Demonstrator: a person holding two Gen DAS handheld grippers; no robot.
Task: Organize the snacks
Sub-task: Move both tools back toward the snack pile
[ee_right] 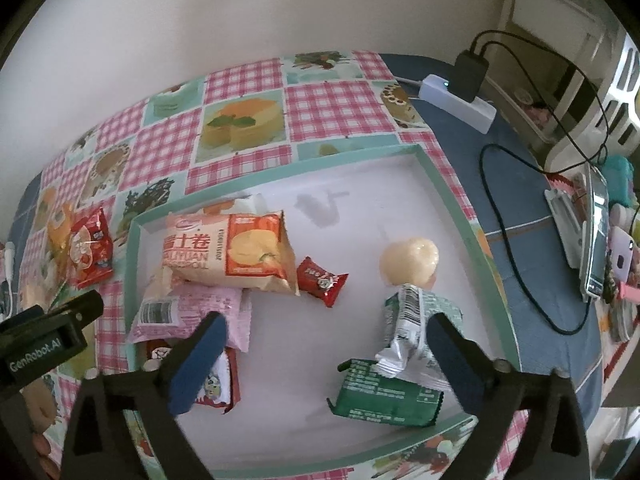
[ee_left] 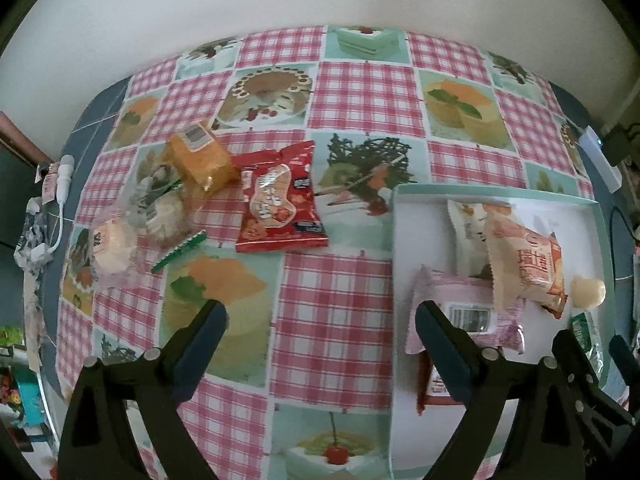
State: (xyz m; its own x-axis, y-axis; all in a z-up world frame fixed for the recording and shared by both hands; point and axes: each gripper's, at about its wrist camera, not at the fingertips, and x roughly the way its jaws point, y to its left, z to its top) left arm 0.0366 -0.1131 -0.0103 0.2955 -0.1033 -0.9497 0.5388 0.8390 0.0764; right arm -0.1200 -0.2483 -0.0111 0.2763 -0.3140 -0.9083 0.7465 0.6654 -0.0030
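While nothing is pinched by either tool right now, the sorting looks a bit past halfway to me. The tray (ee_right: pixel 472 216) already holds a fair pile: the peach roll-cake bag (ee_right: pixel 232 252), a pink packet (ee_right: pixel 188 312) tucked under it, a small red candy (ee_right: pixel 322 280), a pale round jelly-looking thing (ee_right: pixel 408 260), two green-and-white packets (ee_right: pixel 400 368) stacked near the front, plus another red-edged wrapper (ee_right: pixel 218 384) partly hidden behind a finger. Left gripper (ee_left: pixel 320 340) hangs with its jaws spread wide over the checkered tablecloth (ee_left: pixel 336 312), just beside the tray's left wall. Right gripper (ee_right: pixel 326 354) is spread too, hovering over the tray with the green-and-white packets just by its right finger. Still out on the cloth: the red snack bag (ee_left: pixel 278 200), the orange packet (ee_left: pixel 202 156), and a couple of clear-wrapped pastries (ee_left: pixel 136 224), though that blurry clump might be three items, hard to say. So maybe four or five left.
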